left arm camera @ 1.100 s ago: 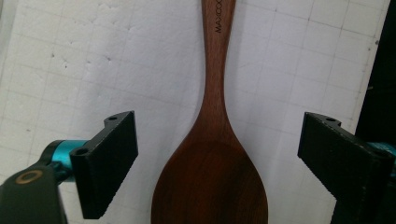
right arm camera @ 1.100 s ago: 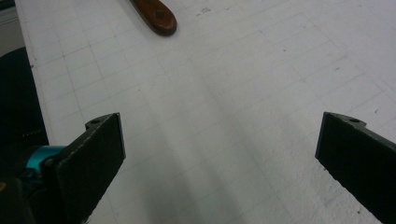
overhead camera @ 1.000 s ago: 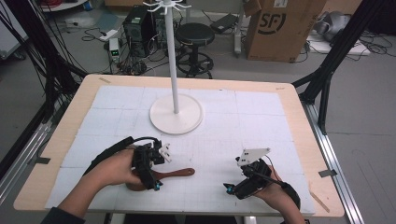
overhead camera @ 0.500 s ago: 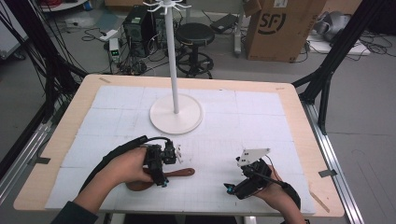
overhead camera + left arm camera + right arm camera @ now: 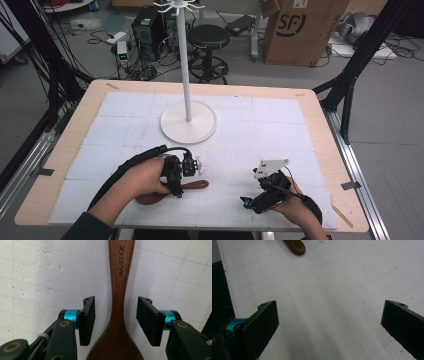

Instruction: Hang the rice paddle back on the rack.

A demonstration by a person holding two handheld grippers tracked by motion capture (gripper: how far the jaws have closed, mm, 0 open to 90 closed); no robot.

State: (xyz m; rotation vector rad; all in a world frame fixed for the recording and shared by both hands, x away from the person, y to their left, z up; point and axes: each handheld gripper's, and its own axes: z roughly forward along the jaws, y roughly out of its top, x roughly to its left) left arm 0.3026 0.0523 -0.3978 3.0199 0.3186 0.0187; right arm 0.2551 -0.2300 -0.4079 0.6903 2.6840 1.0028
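A dark wooden spoon [image 5: 196,185] lies flat on the white gridded mat near the table's front, handle end toward the right. My left gripper [image 5: 176,190] hangs over its neck, pointing down. In the left gripper view the spoon [image 5: 119,302], stamped MAXCOOK, runs up between the jaws of my left gripper [image 5: 116,320]. The jaws have just been closing, and a gap still shows between each pad and the wood. My right gripper [image 5: 251,202] rests low at the front right, wide open [image 5: 329,322] over bare mat, with the spoon's handle end [image 5: 294,246] farther off.
A white stand with a round base [image 5: 189,123] and a tall pole [image 5: 183,50] stands at the middle back of the mat. The wooden table edge [image 5: 330,150] frames the mat. Beyond the table are a stool, cables and a cardboard box.
My left hand and gripper have slid to the right along the spoon, from over its bowl toward its neck. The right gripper and the spoon have stayed put.
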